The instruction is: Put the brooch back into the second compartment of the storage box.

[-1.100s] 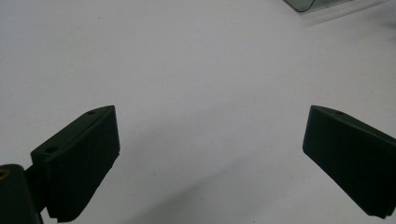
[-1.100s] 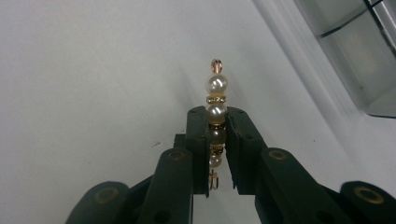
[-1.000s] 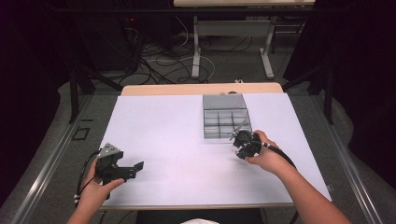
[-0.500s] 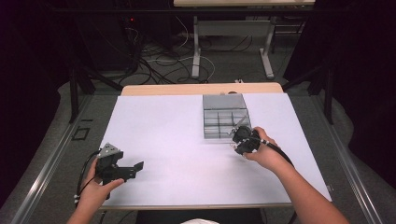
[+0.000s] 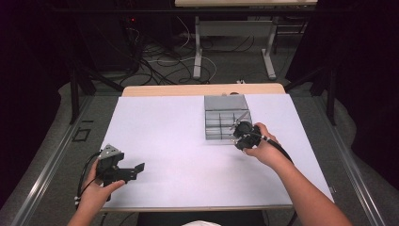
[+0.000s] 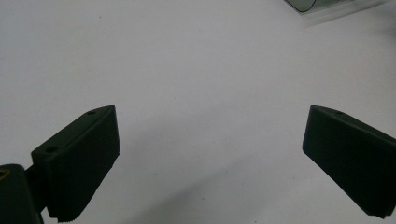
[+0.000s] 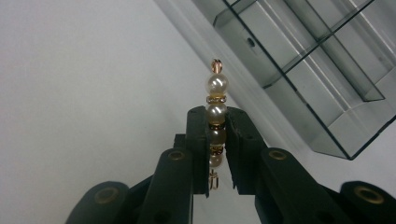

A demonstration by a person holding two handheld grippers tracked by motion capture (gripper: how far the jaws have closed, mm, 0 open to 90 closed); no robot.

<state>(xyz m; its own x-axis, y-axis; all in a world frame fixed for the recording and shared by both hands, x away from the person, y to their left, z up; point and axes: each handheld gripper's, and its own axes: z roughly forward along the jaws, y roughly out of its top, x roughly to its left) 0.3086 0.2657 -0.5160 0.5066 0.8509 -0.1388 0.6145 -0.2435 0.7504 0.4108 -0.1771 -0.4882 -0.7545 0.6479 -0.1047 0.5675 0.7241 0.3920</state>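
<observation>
The right gripper [image 7: 217,154] clamps a pearl-bead strand [image 7: 216,100] mid-length; it looks light, slippery, rigid. The left gripper [image 6: 210,158] gapes empty.

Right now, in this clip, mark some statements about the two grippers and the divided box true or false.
1. The right gripper has its fingers shut on a string of pearl beads. True.
2. The left gripper holds a bead. False: its fingers are wide apart with only white table between them.
3. The clear divided box sits on the table's far right part, by the right gripper. True.
4. The beads lie inside a box compartment. False: they are held beside the box, over the table.
5. The left gripper touches the box. False: it is at the near left, apart from it.
</observation>
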